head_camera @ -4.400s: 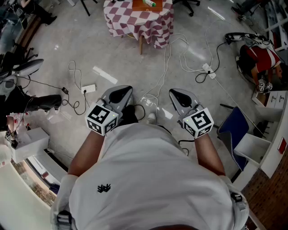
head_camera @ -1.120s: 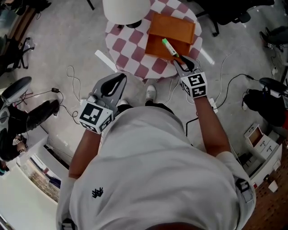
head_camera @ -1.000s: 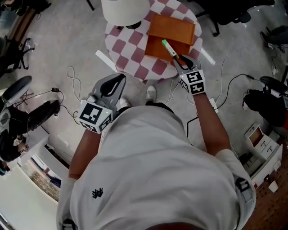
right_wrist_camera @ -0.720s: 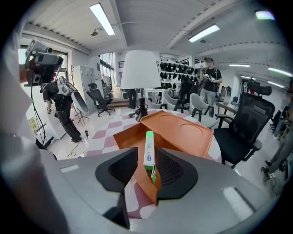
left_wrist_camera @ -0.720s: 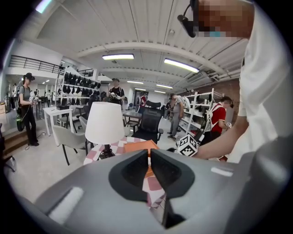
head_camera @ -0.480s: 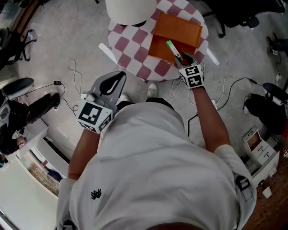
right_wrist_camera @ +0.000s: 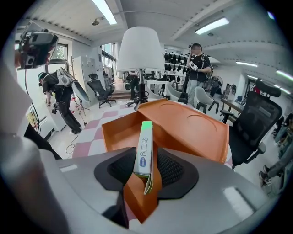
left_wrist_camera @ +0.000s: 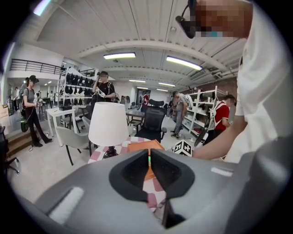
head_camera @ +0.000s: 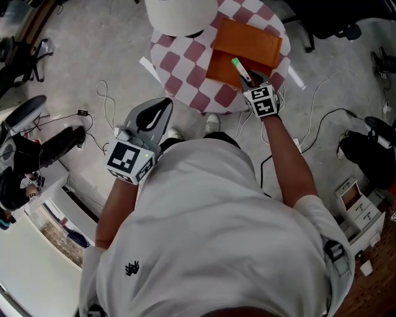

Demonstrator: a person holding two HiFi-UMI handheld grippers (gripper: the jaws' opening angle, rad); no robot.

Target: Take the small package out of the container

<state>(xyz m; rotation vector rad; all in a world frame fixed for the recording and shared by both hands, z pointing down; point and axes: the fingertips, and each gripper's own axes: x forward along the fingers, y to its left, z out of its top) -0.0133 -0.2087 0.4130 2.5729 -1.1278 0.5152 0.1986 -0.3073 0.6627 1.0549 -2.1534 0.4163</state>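
An orange container lies open on the round checkered table. A slim white package with a green tip stands on edge at its near corner. My right gripper reaches to that corner, and its jaws are opening. In the right gripper view the package stands between the pads of the right gripper, with a strip of the orange container showing beside it. My left gripper hangs over the floor short of the table, jaws together and nothing in them; the left gripper points at the table.
A lamp with a white shade stands on the table's far left, beside the container. Cables and a power strip lie on the floor around the table. People, chairs and shelves fill the room behind.
My right gripper has moved forward to the container's near corner, and the package now stands between its jaws. The left gripper has stayed where it was.
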